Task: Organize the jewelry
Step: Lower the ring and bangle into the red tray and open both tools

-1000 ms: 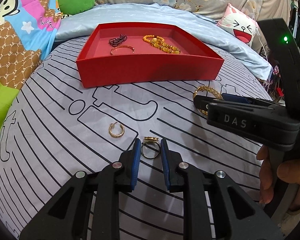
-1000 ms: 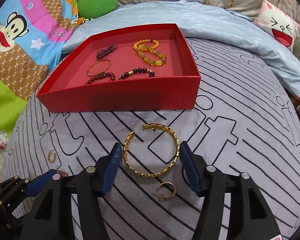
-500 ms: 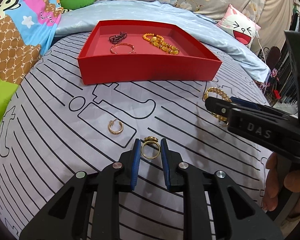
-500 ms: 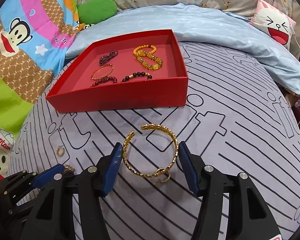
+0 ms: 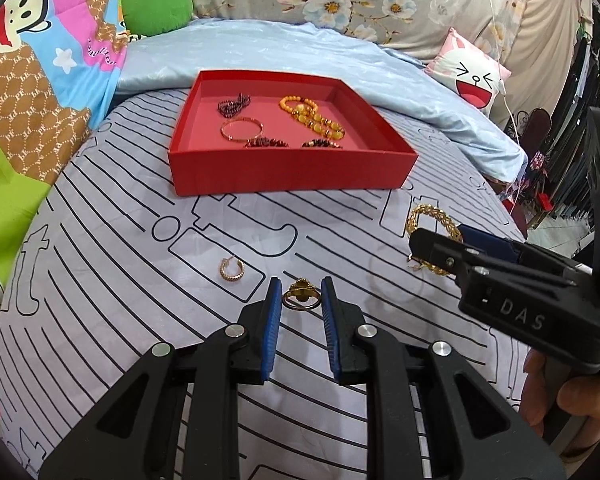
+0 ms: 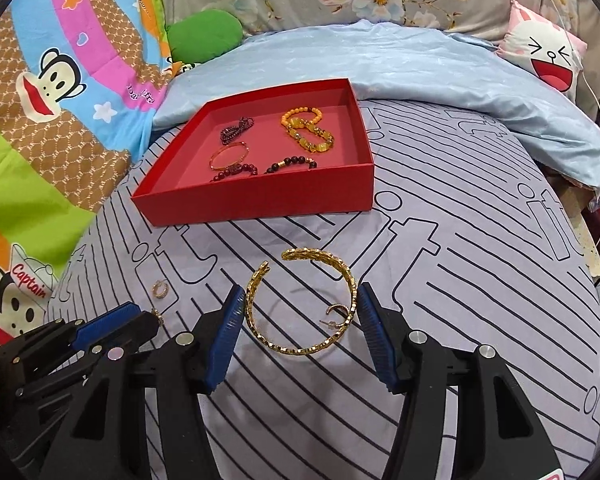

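I had the left tool (image 5: pixel 301 300) clenched on a small gold ring (image 5: pixel 301 298), pinched between the tips of its blue pads (image 5: pixel 273 316) and lifted just clear of the striped bedsheet (image 5: pixel 120 320). My right tool (image 6: pixel 302 312) was grasping the open gold bangle (image 6: pixel 302 304) across its width, and a faint shadow beneath it suggested that it too was off the bed. A small hoop earring (image 6: pixel 336 312) showed inside the bangle's right side; I could not tell whether it was hooked on the bangle or lay on the sheet below. The second hoop earring (image 5: pixel 232 269) lay loose on the sheet, near the left tool. The red tray (image 5: pixel 292 176) sat ahead of both tools and already held beaded bracelets (image 5: pixel 312 118) and a thin bangle (image 5: pixel 242 130).

What worried me was the ring: it was held only at the very pad tips, so any jolt or tilt on the way to the tray could let it slip and roll off into the folds of the bedding. The bangle is open and springy, and I judged that it could twist or pop out of so wide a grip. If the earring was hooked on, it could drop short of the tray. The two tools were close together, so they could knock each other over the tray.
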{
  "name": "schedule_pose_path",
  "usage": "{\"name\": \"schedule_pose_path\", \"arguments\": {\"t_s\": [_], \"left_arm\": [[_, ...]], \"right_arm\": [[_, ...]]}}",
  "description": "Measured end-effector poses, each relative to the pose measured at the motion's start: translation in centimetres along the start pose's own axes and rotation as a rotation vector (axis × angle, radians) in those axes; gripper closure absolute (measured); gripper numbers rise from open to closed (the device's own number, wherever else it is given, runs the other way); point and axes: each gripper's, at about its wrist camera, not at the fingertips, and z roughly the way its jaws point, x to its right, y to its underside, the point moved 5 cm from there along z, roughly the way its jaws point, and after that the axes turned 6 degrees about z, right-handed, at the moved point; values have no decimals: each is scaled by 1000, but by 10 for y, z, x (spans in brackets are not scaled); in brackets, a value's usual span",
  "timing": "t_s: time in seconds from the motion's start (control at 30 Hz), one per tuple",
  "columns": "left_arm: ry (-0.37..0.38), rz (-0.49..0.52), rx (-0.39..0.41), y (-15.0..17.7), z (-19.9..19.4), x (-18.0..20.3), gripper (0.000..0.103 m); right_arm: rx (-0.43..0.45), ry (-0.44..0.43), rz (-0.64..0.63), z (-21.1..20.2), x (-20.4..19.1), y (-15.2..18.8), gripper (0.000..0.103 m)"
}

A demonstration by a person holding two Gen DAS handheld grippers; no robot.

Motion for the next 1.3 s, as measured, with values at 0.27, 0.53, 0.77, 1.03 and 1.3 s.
{"name": "schedule_pose_path", "arguments": {"t_s": [0.27,0.53,0.77,1.03,1.3], "left_arm": [[-22,-6,43,-27,-8,-8,83],[-34,6,97,-85,3,-23,83],[-42,6,107,-129,36,-36,83],[-60,-23,60,-156,91,-66,83],[-67,-39,25,-158,121,-82,83]], "right_arm": [[24,-34,-14,-7,-10,-18,48],[70,-51,-40,2,-21,-65,48],[47,-67,-38,43,-31,-105,48],[14,-65,-23,97,-32,-133,48],[-41,-76,-1,141,-31,-142,48]]}}
